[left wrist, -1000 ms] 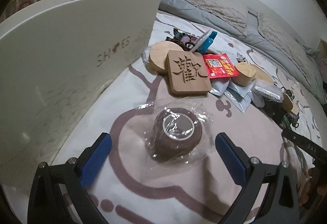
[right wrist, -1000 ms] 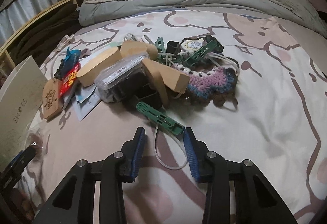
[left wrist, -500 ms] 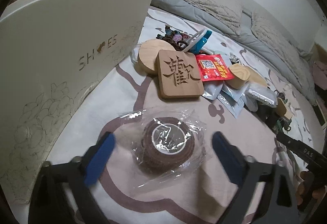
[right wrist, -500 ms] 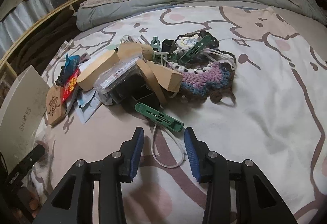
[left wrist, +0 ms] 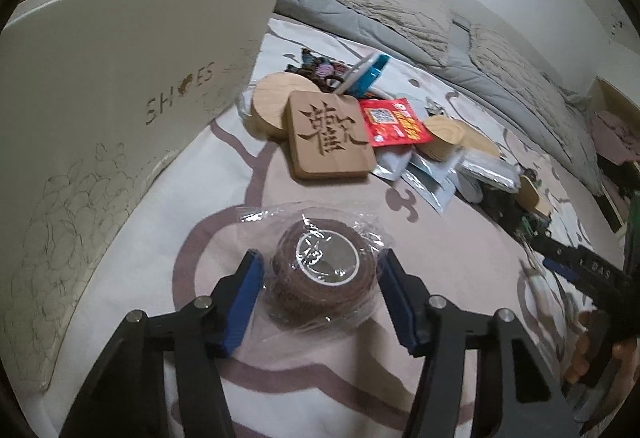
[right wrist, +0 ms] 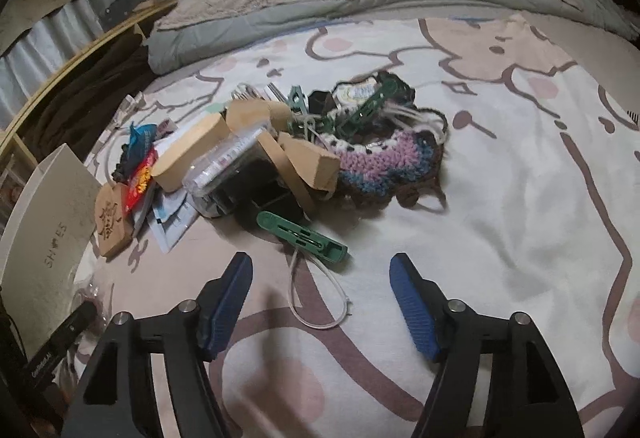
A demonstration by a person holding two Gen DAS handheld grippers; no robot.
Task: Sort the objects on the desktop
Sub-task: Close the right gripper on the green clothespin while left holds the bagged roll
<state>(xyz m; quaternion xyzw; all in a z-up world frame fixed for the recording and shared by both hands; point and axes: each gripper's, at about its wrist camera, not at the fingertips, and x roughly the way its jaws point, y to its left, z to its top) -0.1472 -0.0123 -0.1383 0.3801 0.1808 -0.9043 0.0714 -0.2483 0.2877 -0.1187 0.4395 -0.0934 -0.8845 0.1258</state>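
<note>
Grasp step: your left gripper [left wrist: 320, 292] has just been closing around the wrapped tape roll [left wrist: 322, 274] lying on the bedsheet [left wrist: 460, 250] beside the shoe box [left wrist: 120, 86]. Pads sit just beside the roll; contact unclear, likely not yet pressing. Finish the squeeze, then lift. Your right gripper [right wrist: 320, 298] has just been opening, holds nothing, and hovers over the white cord [right wrist: 316, 298] below the green clip [right wrist: 302, 236]. Drop lower before closing.

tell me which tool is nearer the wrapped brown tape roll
Left. The left tool straddles the tape roll, its jaws having just been closing around it. The right tool sits off to the side, by the green clip.
</note>
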